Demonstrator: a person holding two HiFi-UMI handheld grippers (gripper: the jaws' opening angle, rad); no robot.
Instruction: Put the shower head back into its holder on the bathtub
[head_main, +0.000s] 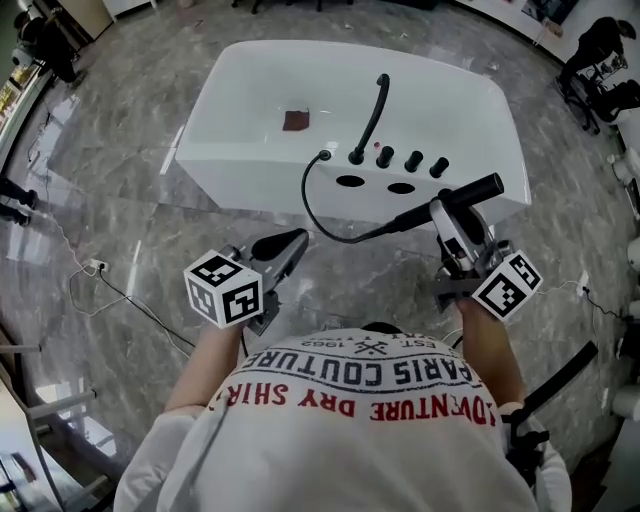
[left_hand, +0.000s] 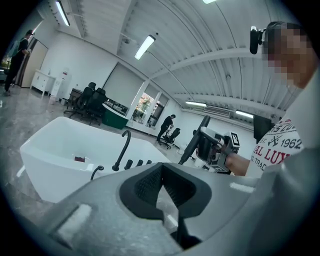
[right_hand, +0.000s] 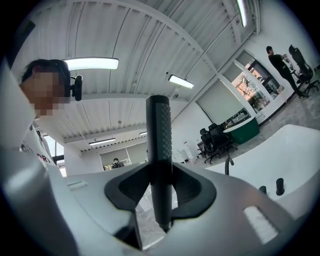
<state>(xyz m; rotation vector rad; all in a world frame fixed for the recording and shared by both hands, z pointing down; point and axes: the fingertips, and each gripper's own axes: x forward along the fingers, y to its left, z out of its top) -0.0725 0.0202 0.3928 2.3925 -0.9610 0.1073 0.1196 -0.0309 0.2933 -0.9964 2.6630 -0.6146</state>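
Head view is showing the glossy white oval bathtub (head_main: 250, 165) sitting at twelve o'clock, its curved black spout (head_main: 372, 112) and knobs (head_main: 412, 160) standing past two oval deck holes (head_main: 351, 182). The right gripper (head_main: 447, 212) is clamping the black knurled cylindrical shower head (head_main: 468, 191) at one o'clock, hose (head_main: 304, 190) trailing; the left gripper (head_main: 293, 242) is hanging closed, empty, over open grey marble floor (head_main: 120, 200).
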